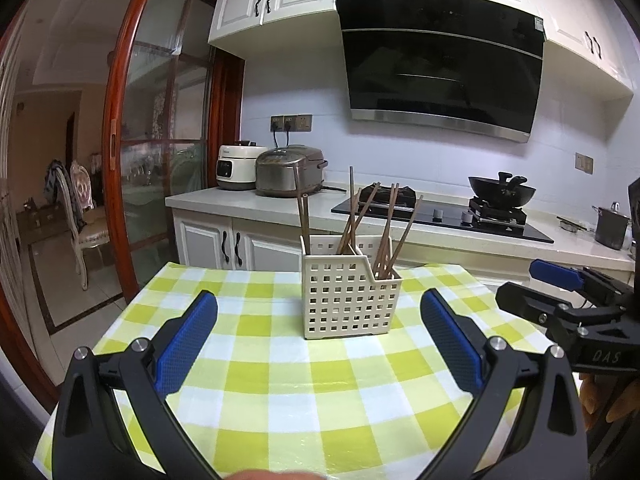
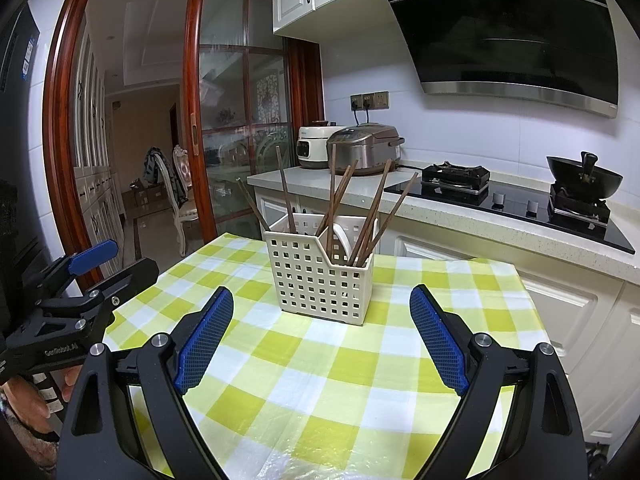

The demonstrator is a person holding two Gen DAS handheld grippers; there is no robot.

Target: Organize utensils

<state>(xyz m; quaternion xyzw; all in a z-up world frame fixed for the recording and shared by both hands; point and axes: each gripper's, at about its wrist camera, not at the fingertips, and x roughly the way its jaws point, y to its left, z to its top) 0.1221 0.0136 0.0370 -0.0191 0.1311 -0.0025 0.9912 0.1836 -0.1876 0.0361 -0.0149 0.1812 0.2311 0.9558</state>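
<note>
A cream perforated utensil holder (image 1: 350,294) (image 2: 320,278) stands upright on the green-and-white checked tablecloth (image 1: 280,380) (image 2: 328,380). Several brown wooden chopsticks (image 1: 386,234) (image 2: 370,216) lean in its compartments, and a white spoon (image 2: 344,240) shows inside in the right wrist view. My left gripper (image 1: 318,304) is open and empty, a little short of the holder. My right gripper (image 2: 322,300) is open and empty too, also just short of the holder. The right gripper (image 1: 532,284) appears at the right edge of the left wrist view, the left gripper (image 2: 120,258) at the left edge of the right wrist view.
Behind the table runs a white counter (image 1: 248,200) with two rice cookers (image 1: 290,172), a black hob (image 1: 444,216) with a wok (image 1: 502,192), and a steel pot (image 1: 610,226). A range hood (image 1: 440,60) hangs above. A wood-framed glass sliding door (image 1: 160,140) is at left. A hand (image 2: 28,400) holds the left gripper.
</note>
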